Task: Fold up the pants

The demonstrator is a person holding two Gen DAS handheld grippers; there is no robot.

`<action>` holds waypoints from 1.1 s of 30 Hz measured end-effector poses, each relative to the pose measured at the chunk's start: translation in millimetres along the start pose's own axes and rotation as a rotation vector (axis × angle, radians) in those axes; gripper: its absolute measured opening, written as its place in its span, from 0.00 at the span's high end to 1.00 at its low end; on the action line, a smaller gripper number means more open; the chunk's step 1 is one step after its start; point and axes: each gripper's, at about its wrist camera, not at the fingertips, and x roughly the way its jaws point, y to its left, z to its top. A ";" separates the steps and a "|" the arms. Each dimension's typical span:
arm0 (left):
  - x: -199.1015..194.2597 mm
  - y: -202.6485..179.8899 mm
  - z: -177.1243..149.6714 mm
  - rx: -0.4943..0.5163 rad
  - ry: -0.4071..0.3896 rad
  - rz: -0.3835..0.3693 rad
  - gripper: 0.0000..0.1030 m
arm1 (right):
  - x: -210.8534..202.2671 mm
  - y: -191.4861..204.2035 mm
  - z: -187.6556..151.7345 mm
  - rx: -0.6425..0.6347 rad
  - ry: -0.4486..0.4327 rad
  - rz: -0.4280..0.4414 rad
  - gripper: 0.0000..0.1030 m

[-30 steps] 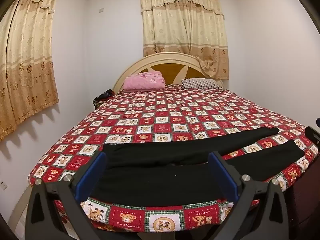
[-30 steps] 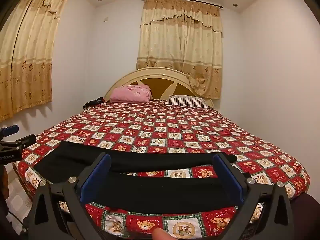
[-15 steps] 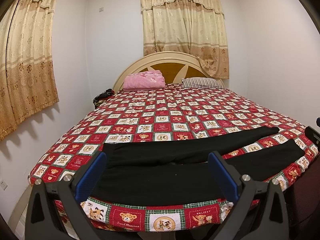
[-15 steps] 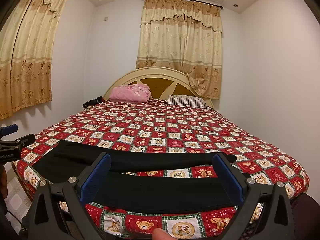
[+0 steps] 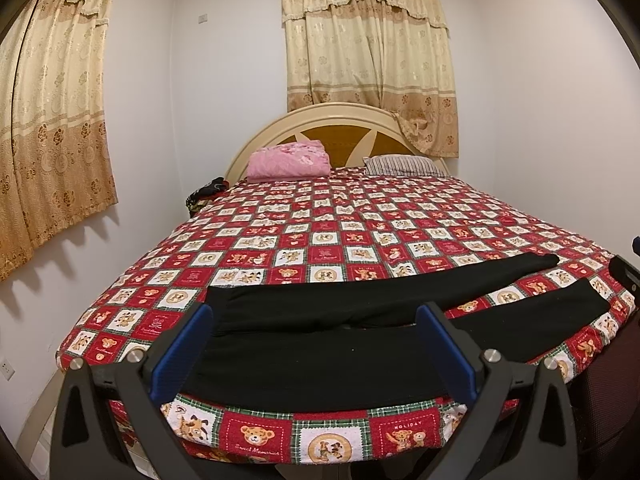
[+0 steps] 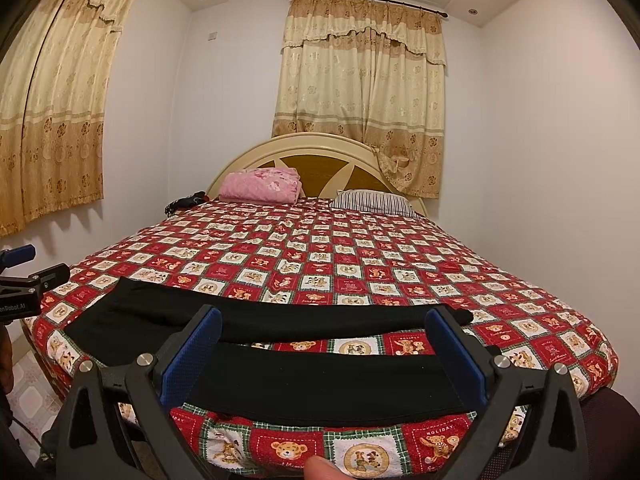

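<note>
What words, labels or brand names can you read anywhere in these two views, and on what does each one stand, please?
"HOLIDAY": red teddy-bear squares of the bedspread, also in the right wrist view.
"Sweet Memories": under the bear's face on a red square; small, my best reading.
"...enRobot.AI": the left gripper, first letters cut off by the frame edge.
Other bedspread squares: script too small to read.

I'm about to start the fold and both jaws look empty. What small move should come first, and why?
Probably lower both open grippers onto the near leg of the black fabric pants. The left gripper hovers by the waist end and the right gripper by the cuff end. The legs lie apart on the red patchwork bedspread, so one leg should go over the other.
</note>
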 end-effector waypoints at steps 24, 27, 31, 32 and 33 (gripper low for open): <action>0.7 0.7 -0.3 -0.001 0.001 0.000 0.00 | -2.4 -1.3 -2.1 -0.008 0.003 0.000 0.01; 0.7 0.8 -0.3 -0.001 0.002 -0.001 0.00 | -2.3 -1.3 -2.0 -0.008 0.004 0.001 0.01; 2.7 -0.1 -4.9 -0.001 0.004 -0.001 0.00 | -1.8 -1.1 -3.1 -0.009 0.006 0.000 0.01; 3.0 -0.1 -5.7 -0.001 0.004 0.000 0.00 | -0.8 -1.2 -4.0 -0.010 0.007 0.000 0.01; 3.7 0.2 -7.0 -0.001 0.005 0.000 0.00 | -0.7 -1.0 -4.0 -0.010 0.007 -0.001 0.01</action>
